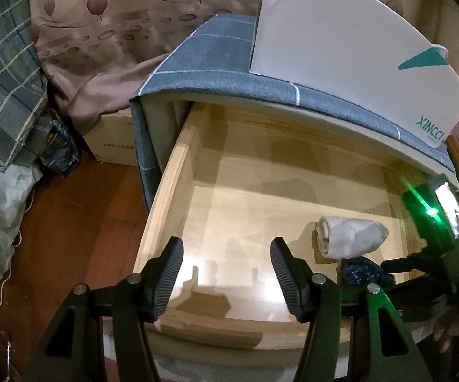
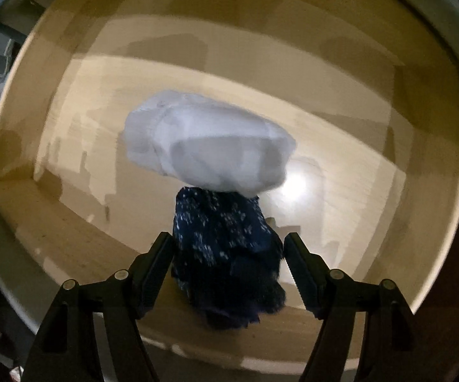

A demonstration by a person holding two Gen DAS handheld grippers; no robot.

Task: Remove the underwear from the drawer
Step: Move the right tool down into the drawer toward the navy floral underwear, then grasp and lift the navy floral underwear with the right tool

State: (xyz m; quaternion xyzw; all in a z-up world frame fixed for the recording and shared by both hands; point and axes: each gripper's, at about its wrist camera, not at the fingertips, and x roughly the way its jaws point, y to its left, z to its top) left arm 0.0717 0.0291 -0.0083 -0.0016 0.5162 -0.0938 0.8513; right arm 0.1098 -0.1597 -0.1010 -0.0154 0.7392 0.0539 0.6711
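Observation:
The pale wooden drawer [image 1: 165,197] is pulled out of a cabinet. On its floor at the right lie a rolled white piece of underwear [image 1: 350,237] and, just in front of it, a dark blue speckled bundle [image 1: 361,270]. In the right wrist view my right gripper [image 2: 229,254] points straight down into the drawer [image 2: 70,232]. Its jaws straddle the blue bundle [image 2: 226,248] without visibly clamping it, and the white roll [image 2: 210,146] lies just beyond. My left gripper [image 1: 226,270] hangs open over the drawer's front edge with nothing between its fingers.
A grey checked cloth [image 1: 204,60] covers the cabinet top, and a white box [image 1: 340,47] stands on it. A cardboard box [image 1: 111,140] and bedding [image 1: 3,95] sit to the left on the wooden floor [image 1: 79,238]. A person's hand [image 1: 452,328] shows at lower right.

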